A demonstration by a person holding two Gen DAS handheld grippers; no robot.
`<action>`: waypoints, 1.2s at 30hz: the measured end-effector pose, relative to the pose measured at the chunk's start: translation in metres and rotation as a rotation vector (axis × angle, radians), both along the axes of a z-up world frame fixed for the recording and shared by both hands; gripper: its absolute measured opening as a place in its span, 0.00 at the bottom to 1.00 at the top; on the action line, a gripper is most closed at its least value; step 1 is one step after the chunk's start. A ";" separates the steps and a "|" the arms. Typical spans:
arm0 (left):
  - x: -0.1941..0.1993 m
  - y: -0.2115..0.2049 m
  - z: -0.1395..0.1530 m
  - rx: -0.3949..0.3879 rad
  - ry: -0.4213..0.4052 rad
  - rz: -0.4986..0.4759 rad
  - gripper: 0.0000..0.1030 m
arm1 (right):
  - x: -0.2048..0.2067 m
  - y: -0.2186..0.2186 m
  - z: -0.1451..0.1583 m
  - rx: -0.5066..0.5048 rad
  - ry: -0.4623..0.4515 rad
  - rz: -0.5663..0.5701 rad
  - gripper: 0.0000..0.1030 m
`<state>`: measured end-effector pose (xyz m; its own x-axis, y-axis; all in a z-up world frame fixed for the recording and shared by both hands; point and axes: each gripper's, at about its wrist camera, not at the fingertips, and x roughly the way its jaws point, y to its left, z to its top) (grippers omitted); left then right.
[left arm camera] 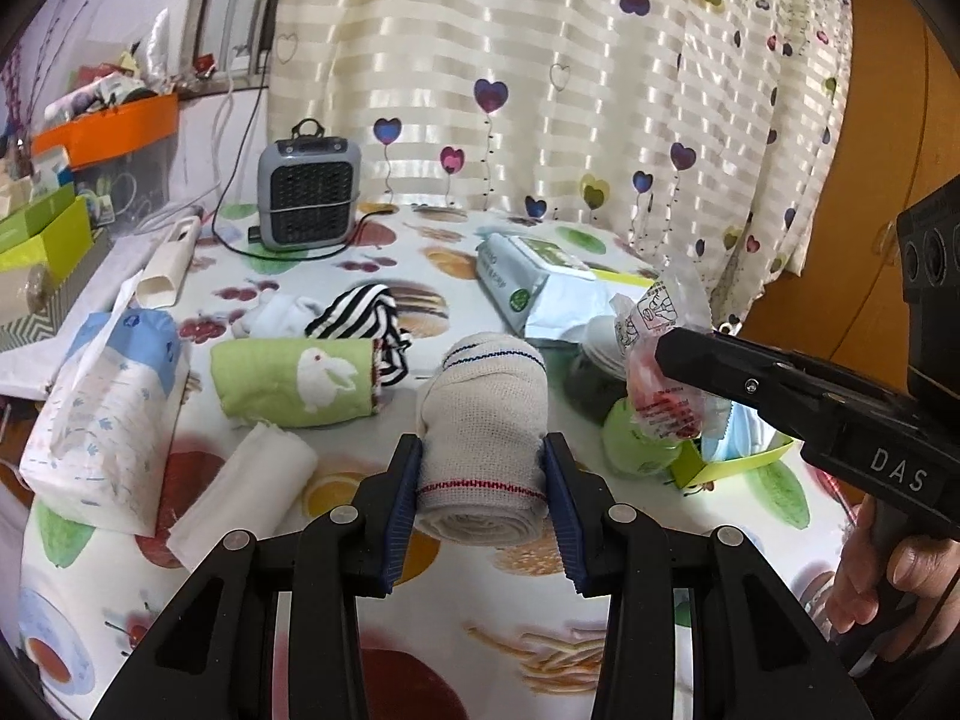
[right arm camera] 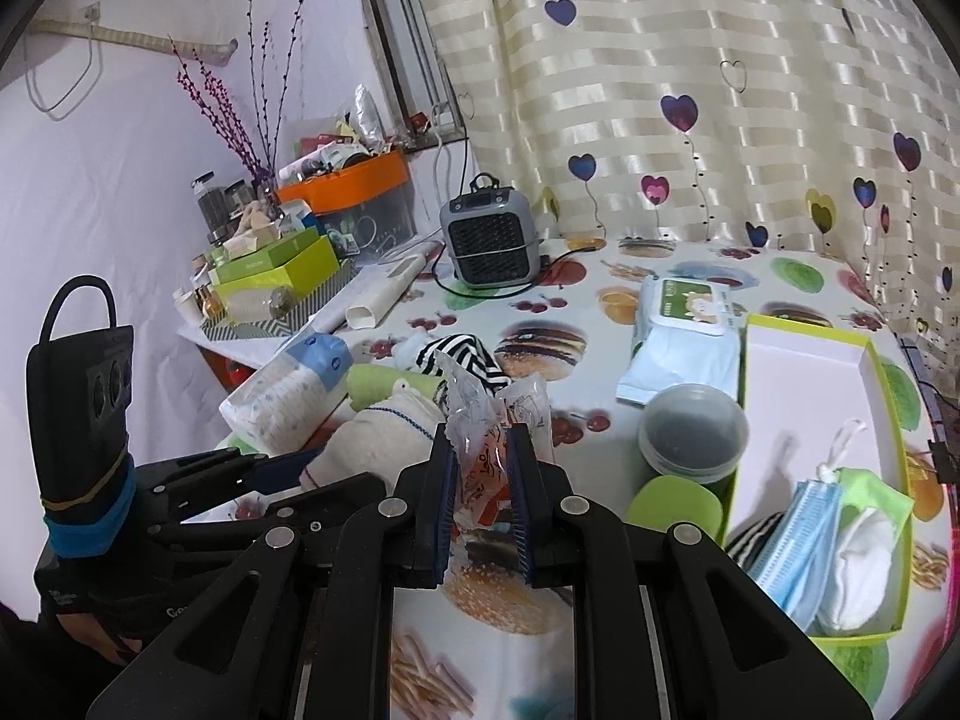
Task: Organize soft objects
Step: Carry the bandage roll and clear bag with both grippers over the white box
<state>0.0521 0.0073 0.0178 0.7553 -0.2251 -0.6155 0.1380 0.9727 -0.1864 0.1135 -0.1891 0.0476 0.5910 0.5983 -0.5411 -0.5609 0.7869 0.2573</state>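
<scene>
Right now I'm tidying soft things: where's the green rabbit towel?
Left wrist view, left of centre: rabbit towel lies rolled between tissue pack and striped cloth.

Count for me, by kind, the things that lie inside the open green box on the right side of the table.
blue face mask: 1
striped cloth: 1
white and green cloth: 1
Total in the green box: 3
</scene>
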 end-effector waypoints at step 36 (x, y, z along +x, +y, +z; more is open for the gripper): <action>0.021 -0.058 0.024 0.005 -0.035 -0.101 0.38 | 0.006 -0.069 0.011 0.038 -0.028 -0.133 0.17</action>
<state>0.0732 -0.0511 0.0418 0.7501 -0.2983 -0.5902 0.2422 0.9544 -0.1746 0.1197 -0.2582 0.0583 0.6810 0.5329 -0.5023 -0.4592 0.8450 0.2740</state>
